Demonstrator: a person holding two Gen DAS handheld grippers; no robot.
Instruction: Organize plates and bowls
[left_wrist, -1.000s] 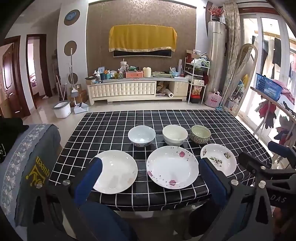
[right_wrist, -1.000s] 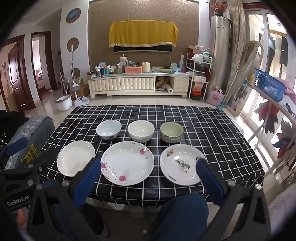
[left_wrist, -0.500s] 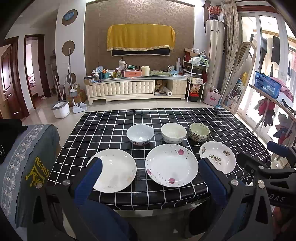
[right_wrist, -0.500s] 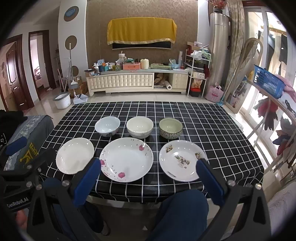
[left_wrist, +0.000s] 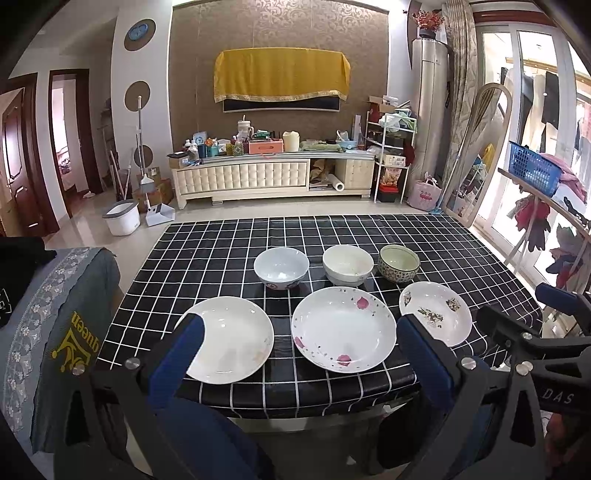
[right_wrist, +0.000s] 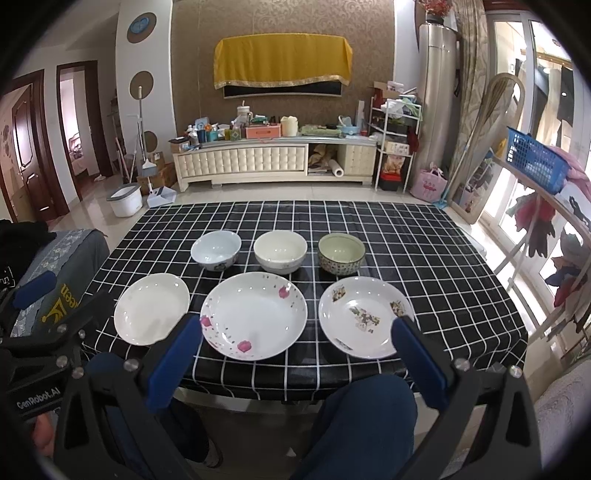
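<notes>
Three plates in near row, three bowls just behind, all on checked surface. Glazed ceramic: stiff, slick, breakable, likely moderate weight. Best taken at rim, pinched across edge. Left gripper and right gripper both spread, empty, short of near edge.

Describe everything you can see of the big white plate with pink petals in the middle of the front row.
The large round white plate with pink petal prints looks like glazed ceramic, shallow with a raised rim. Pink petals and small dark specks scatter along its rim and inner slope; the centre is plain and holds nothing. It lies flat, right way up, on the black checked tablecloth, near the front edge, between the plain white plate and the floral-print white plate, apart from both. Nothing touches it but the cloth.
</notes>
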